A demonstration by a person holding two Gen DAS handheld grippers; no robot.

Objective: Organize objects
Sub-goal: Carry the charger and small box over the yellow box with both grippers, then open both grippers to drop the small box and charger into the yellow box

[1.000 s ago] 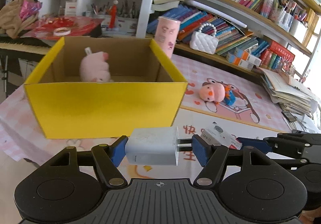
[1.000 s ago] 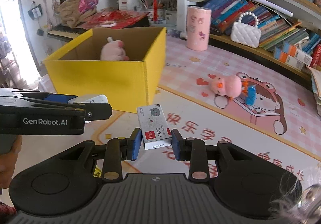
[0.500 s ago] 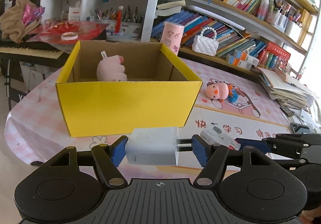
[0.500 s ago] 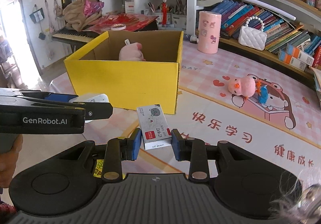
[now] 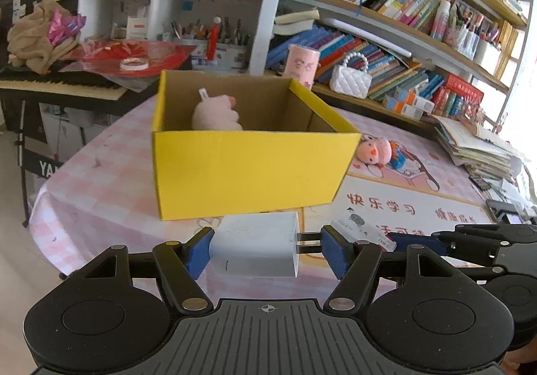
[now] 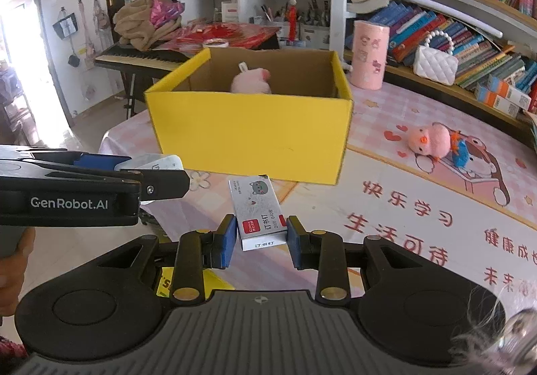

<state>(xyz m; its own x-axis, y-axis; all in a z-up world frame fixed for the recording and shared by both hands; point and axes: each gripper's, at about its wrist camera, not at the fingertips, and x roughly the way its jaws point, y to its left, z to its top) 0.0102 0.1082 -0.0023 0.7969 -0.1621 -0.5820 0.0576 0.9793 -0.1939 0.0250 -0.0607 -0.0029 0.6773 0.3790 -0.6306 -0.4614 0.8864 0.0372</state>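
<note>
My left gripper (image 5: 266, 249) is shut on a white charger plug (image 5: 255, 247), its prongs against the right pad. My right gripper (image 6: 258, 237) is shut on a small grey staples box (image 6: 256, 208) with a cat drawing. Both are held in the air before a yellow cardboard box (image 5: 248, 170) (image 6: 248, 140) on the table. A pink plush toy (image 5: 216, 114) (image 6: 251, 81) lies inside that box. In the right wrist view the left gripper (image 6: 157, 173) shows at the left with the plug (image 6: 161, 161). The staples box (image 5: 364, 229) appears right of my left gripper.
A pink chick plush (image 5: 374, 151) (image 6: 431, 140) and a blue toy (image 6: 459, 153) lie on the patterned tablecloth (image 6: 419, 207) right of the box. A pink cylinder (image 6: 369, 54) and a white handbag (image 6: 434, 62) stand by the bookshelves behind. A keyboard piano (image 6: 144, 56) is at the left.
Both grippers have drawn back from the yellow box, which now looks smaller and farther. Each keeps its hold on its object.
</note>
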